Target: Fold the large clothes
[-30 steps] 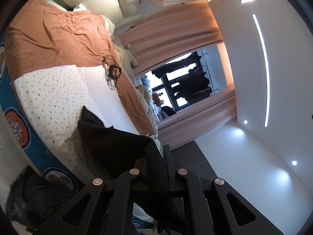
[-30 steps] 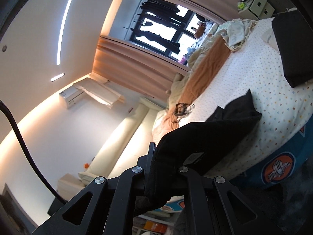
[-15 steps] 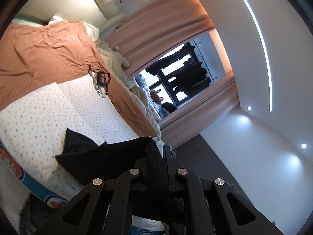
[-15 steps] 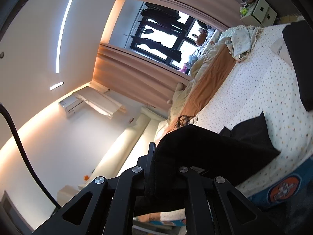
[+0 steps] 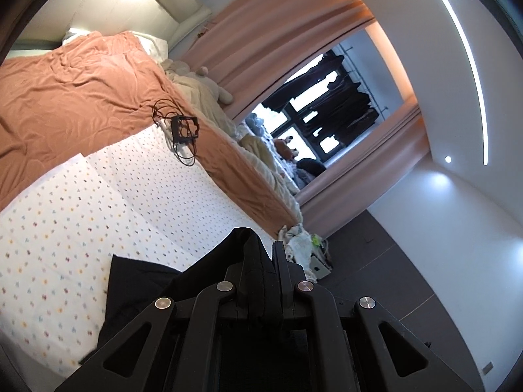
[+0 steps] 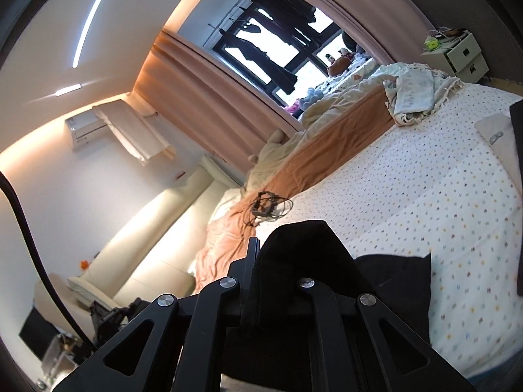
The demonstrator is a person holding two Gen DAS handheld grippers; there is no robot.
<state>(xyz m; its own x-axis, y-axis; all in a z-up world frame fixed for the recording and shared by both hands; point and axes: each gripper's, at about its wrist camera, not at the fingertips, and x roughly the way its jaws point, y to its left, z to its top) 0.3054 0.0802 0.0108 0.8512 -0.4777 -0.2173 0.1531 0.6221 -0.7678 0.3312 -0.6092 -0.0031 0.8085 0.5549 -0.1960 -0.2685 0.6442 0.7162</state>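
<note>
A large black garment (image 5: 143,281) hangs from both grippers over the white dotted sheet (image 5: 98,202) of the bed. My left gripper (image 5: 261,254) is shut on one bunched edge of it. My right gripper (image 6: 261,254) is shut on another bunched edge, and the black cloth (image 6: 392,281) trails down onto the sheet (image 6: 408,179). Both views are rolled sideways. The fingertips are mostly hidden by the cloth.
An orange blanket (image 5: 72,98) covers the far part of the bed. A black device with cables (image 5: 184,127) lies on it, also in the right wrist view (image 6: 264,205). Crumpled light bedding (image 6: 415,94) lies by the window side. Another dark item (image 6: 518,179) sits at the right edge.
Both grippers have moved forward over the bed with the black garment held. The bed's blue patterned edge has left view and more of the sheet shows beneath.
</note>
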